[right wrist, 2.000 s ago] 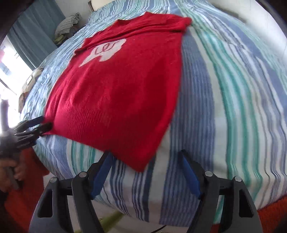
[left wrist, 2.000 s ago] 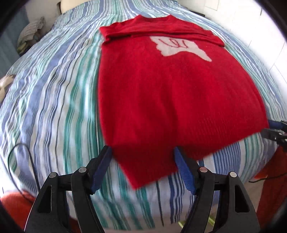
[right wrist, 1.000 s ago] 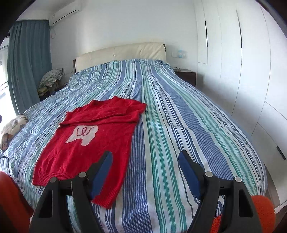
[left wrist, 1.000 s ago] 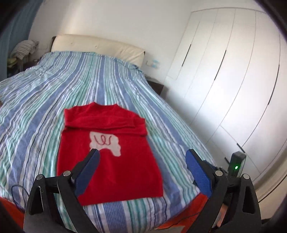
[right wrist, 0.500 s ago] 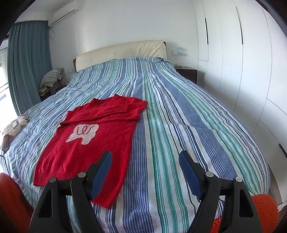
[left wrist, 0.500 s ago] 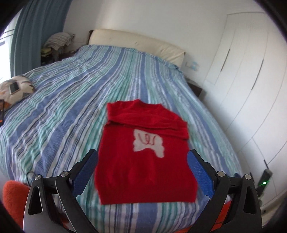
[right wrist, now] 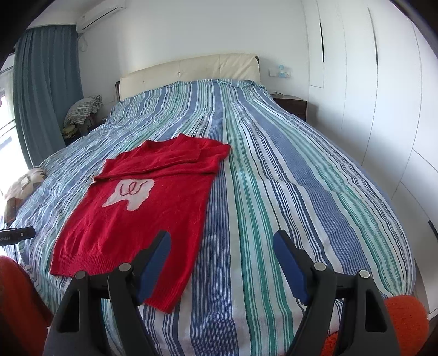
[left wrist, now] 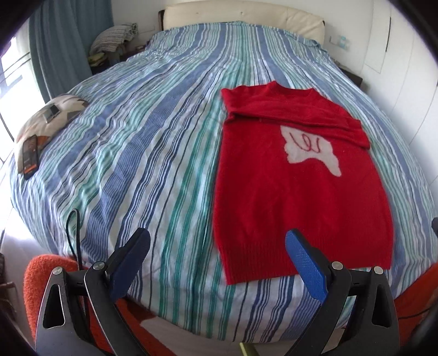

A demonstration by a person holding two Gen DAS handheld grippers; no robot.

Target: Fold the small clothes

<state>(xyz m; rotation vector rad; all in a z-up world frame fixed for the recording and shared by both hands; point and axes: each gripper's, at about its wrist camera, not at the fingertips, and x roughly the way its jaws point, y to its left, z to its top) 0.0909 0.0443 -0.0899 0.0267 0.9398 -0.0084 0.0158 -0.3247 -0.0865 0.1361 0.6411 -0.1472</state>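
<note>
- So, red sweater (left wrist: 298,186) lies flat on the striped bed (left wrist: 153,142), right half of the left wrist frame, hem toward the camera, neck toward the headboard (left wrist: 243,13).
- Sleeves folded across the chest in a band just above the white patch (left wrist: 312,149) with a red squiggle.
- In the right wrist frame the same sweater (right wrist: 137,213) sits left of centre; its near right hem corner is partly hidden behind the left blue pad.
- Left hand-held gripper (left wrist: 217,263): blue pads wide apart, holding nothing, at bottom of frame over the foot of the bed; right pad overlaps the sweater hem in view, contact cannot be told.
- Right hand-held gripper (right wrist: 221,265): pads wide apart, nothing between them, above bare striped cover right of the sweater.
- Patterned cushion (left wrist: 49,117) at left edge of the bed, dark phone (left wrist: 28,157) lying on it.
- Black cable (left wrist: 75,235) hangs over the near left bed edge.
- Orange fuzzy fabric (right wrist: 405,320) in lower corners.
- Blue curtain (right wrist: 46,87) upper left, white wardrobe (right wrist: 383,95) at right, folded laundry pile (right wrist: 82,109) beside the bed head.
</note>
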